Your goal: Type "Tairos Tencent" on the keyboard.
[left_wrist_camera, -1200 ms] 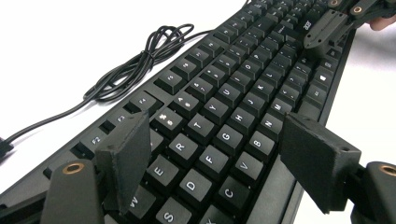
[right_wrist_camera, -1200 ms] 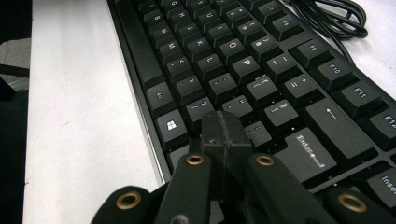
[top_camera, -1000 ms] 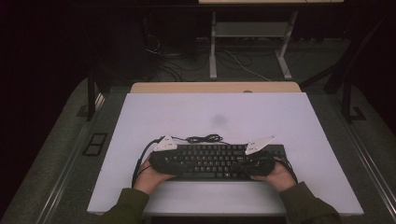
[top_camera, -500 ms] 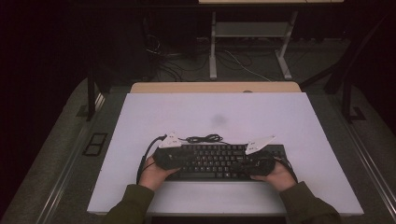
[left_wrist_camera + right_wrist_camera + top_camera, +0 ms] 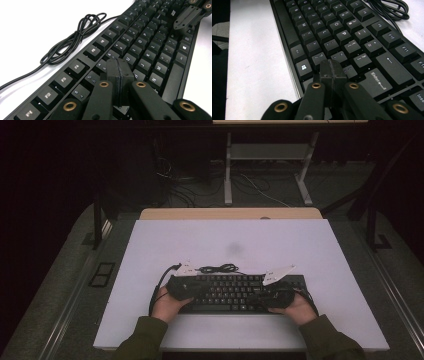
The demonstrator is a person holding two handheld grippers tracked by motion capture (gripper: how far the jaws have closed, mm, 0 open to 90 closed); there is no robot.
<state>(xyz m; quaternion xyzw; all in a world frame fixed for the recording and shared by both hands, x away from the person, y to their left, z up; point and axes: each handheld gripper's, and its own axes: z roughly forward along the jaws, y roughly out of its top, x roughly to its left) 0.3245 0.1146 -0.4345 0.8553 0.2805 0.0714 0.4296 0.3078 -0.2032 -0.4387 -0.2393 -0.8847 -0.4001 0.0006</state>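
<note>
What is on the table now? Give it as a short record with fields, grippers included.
surface: white table
main thing: black keyboard, lying flat near the person's edge
cable: black cable, bundled in a loop on the table behind the keyboard
left gripper: jaws shut, over the keys near the number row
right gripper: jaws shut, over the keys near Enter
hands: left hand and right hand, one at each end of the keyboard

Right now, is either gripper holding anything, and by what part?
Nothing is held. Both the left gripper and right gripper are shut on themselves, poised over the keyboard keys.
</note>
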